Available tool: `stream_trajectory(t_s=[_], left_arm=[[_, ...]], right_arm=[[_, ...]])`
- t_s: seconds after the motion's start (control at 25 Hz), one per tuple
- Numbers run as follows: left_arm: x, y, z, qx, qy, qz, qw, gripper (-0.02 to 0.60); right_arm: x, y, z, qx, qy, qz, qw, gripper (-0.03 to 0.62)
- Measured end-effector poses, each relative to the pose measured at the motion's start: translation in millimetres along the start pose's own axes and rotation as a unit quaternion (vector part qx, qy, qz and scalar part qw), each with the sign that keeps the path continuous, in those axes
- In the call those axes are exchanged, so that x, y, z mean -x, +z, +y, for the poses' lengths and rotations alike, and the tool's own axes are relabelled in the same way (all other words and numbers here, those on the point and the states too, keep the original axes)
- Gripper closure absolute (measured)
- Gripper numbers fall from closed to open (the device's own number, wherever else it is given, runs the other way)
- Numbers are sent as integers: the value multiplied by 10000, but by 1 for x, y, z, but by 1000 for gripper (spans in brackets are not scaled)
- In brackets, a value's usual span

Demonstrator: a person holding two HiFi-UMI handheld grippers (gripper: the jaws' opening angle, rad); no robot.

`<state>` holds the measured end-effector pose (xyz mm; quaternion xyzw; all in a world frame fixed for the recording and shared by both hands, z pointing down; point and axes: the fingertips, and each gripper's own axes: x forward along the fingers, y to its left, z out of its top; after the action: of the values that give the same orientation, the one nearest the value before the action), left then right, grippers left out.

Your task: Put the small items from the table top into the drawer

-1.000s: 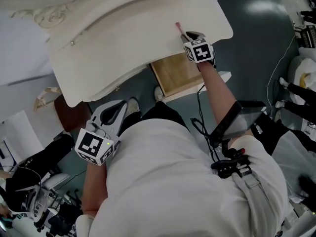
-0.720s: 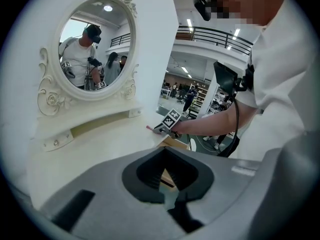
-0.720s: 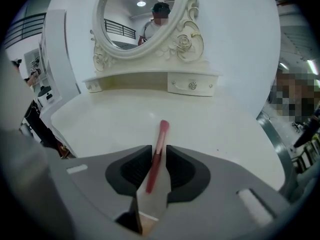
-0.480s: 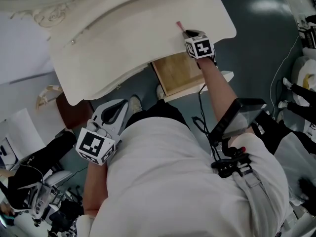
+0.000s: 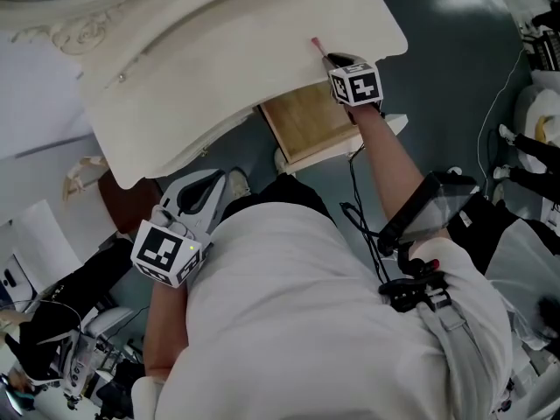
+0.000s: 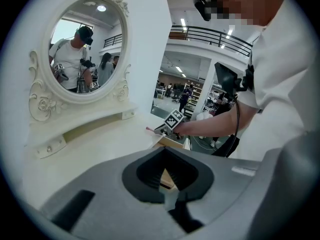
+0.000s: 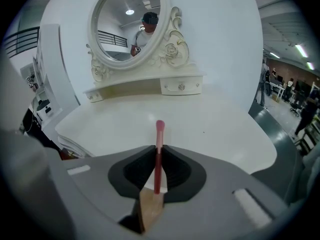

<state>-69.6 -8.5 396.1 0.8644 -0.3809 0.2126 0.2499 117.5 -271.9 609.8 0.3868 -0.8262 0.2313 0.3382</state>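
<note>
A thin pink stick (image 5: 318, 46) with a rounded tip pokes out over the white dressing table (image 5: 219, 68) near its front edge. My right gripper (image 5: 328, 57) is shut on the pink stick (image 7: 159, 134), which stands straight up between the jaws. Just below that gripper, the wooden drawer (image 5: 306, 125) is pulled open, and its wood (image 7: 149, 206) shows under the jaws. My left gripper (image 5: 210, 186) hangs low by the person's left side, off the table. In its own view the left gripper (image 6: 166, 193) is shut with nothing in it.
An oval mirror (image 7: 132, 24) in a carved white frame stands at the table's back on a low shelf with small drawers (image 7: 181, 86). A brown stool (image 5: 122, 201) sits under the table's left end. Bags and gear (image 5: 538, 103) lie on the floor at the right.
The right gripper keeps hold of the pink stick at the table's front edge. The head view has shifted slightly; the left gripper stays low.
</note>
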Motion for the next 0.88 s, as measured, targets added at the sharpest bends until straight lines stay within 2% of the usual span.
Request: stream_trajectory(t_s=[0.44,0.88], left_arm=[[-10,6,-27,-290,-455,46,9985,581],[-20,9,-39,-313,-592,30,9978,581]], right_arm=[[58,-51,19,-342,44,48,9994,549],[72,-105,36,-381,170,525,9977,549]])
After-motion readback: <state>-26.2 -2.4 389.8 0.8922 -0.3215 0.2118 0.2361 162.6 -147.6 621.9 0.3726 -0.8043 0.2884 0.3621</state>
